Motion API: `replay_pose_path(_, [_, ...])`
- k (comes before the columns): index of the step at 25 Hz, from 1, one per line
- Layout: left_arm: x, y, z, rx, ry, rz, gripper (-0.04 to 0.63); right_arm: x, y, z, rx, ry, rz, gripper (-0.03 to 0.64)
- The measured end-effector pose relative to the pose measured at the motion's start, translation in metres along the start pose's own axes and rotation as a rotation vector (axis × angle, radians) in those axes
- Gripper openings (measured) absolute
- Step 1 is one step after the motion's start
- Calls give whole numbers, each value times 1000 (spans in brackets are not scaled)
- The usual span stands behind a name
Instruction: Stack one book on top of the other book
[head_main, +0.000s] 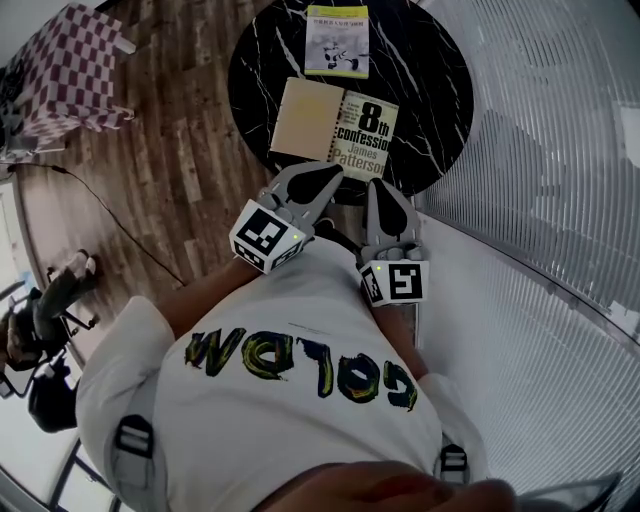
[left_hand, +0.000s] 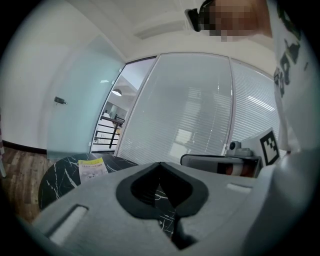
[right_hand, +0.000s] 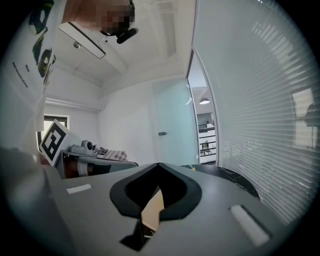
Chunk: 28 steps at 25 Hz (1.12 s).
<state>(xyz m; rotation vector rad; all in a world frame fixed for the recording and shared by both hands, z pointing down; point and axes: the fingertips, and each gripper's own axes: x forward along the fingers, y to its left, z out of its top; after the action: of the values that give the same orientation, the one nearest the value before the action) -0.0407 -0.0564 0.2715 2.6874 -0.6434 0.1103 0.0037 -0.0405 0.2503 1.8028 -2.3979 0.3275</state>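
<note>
**A:** Where are the two books?

**B:** Both lie flat on the round black marble table (head_main: 440, 90), not stacked. The near book (head_main: 336, 128) is at the table's near edge, with a plain tan half on its left and a printed cover half on its right. The far book (head_main: 337, 40), with a pale yellow-green cover, is at the far side. A strip of bare marble separates them.

**A:** And the grippers?

**B:** The left gripper (head_main: 326, 174) and the right gripper (head_main: 379, 187) are side by side just on the near side of the near book, both pointing toward it. In each gripper's own view the jaws are pressed together with nothing held. Marble shows through the left gripper's dark cut-out, and the tan of the near book through the right's.

**A:** Are they touching the book?

**B:** I can't tell. In the head view the left tips reach its near edge, and the right ones are beside its near right corner.

**A:** What else is around?

**B:** The person's white shirt (head_main: 300, 300) fills the near part of the head view. There is a wood floor (head_main: 180, 160) on the left with a cable (head_main: 110, 215) across it, and a checkered seat (head_main: 75, 65) at the far left. A curved wall of blinds (head_main: 560, 150) runs along the right.
</note>
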Motion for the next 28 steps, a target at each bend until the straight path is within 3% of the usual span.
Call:
replay_pose_path(14, [27, -5, -3, -16, 27, 52, 2, 1, -36, 0, 21, 22, 21, 3])
replay_pose_path(28, [38, -14, -38, -69, 100, 78, 2, -9, -48, -38, 77, 99, 40, 3])
